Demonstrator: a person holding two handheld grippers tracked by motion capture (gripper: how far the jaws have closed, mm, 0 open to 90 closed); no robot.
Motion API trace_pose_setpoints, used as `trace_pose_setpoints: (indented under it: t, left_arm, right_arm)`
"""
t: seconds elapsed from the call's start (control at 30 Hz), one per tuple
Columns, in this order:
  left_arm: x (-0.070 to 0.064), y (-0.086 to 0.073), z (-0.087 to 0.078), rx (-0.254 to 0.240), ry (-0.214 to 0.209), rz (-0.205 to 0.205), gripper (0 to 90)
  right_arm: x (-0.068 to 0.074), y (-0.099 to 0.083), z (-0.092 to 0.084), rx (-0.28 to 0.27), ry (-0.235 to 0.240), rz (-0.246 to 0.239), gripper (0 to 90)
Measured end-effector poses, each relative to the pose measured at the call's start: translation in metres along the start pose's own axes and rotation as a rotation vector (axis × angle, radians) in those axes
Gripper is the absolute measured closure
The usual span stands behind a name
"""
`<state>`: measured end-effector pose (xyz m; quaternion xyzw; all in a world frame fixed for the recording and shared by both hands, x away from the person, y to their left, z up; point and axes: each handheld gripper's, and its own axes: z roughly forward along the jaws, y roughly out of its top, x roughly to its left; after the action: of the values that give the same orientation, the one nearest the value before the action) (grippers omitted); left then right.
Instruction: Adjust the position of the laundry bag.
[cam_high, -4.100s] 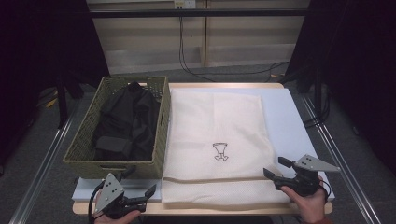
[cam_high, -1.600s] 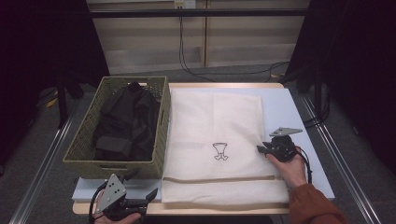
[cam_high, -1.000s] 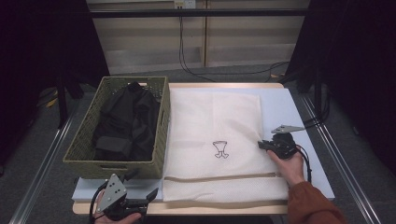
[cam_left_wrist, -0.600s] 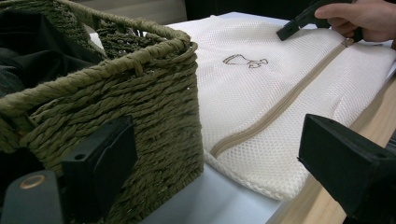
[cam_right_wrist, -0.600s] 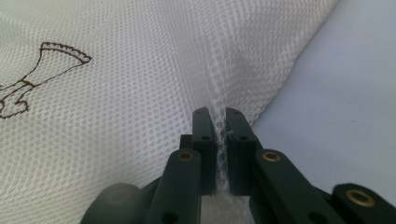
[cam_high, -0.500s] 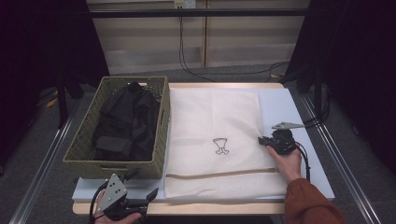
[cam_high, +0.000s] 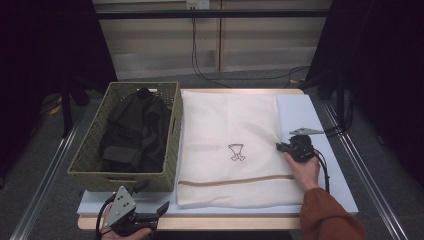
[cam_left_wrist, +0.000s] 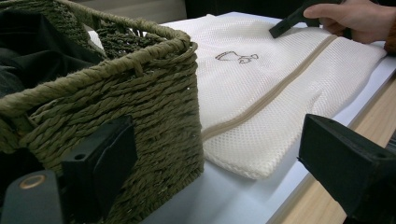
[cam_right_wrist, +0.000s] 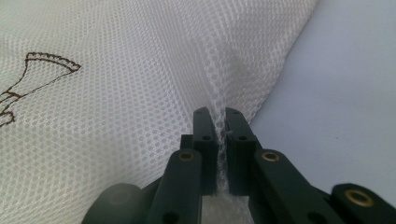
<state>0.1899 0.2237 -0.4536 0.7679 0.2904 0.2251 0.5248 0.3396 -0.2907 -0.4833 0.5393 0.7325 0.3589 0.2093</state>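
On white table (cam_high: 320, 185): cream mesh bag (cam_high: 230, 140) spread flat, touching woven basket (cam_high: 170, 145) at left, dark clothes (cam_high: 132, 132) inside, perhaps jackets. At bag's right edge, right gripper (cam_right_wrist: 217, 122), jaws pinched on a fold of mesh. Near front corner, left gripper (cam_high: 150, 216), jaws wide apart, empty, facing basket wall.

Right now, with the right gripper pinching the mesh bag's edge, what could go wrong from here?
1. The right gripper holds only a thin ridge of the mesh bag by its edge; a pull may slip it free or snag the weave.
2. Nothing pins the bag: the left gripper waits open at the table's near edge, so lifting may drag the whole bag toward the basket.
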Motion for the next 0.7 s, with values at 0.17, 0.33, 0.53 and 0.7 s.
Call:
trace_pose_setpoints:
  t: [0.17, 0.33, 0.53, 0.7]
  left_arm:
    - [-0.0001, 0.0000, 0.0000, 0.000, -0.001, -0.001, 11.1]
    - [-0.0002, 0.0001, 0.0002, -0.002, -0.002, -0.001, 11.1]
    - [-0.0002, 0.0000, 0.0004, -0.001, 0.002, -0.005, 11.1]
    - [0.0001, -0.0001, 0.0002, -0.001, 0.001, -0.005, 11.1]
  right_arm:
    - [-0.0006, 0.0024, 0.0035, -0.006, -0.015, -0.002, 85.7]
    - [-0.0001, 0.0041, 0.0060, -0.006, -0.027, -0.004, 85.7]
    - [-0.0005, 0.0076, 0.0103, -0.001, -0.040, -0.013, 84.3]
    - [-0.0031, 0.0067, 0.0088, 0.003, 0.000, -0.013, 70.6]
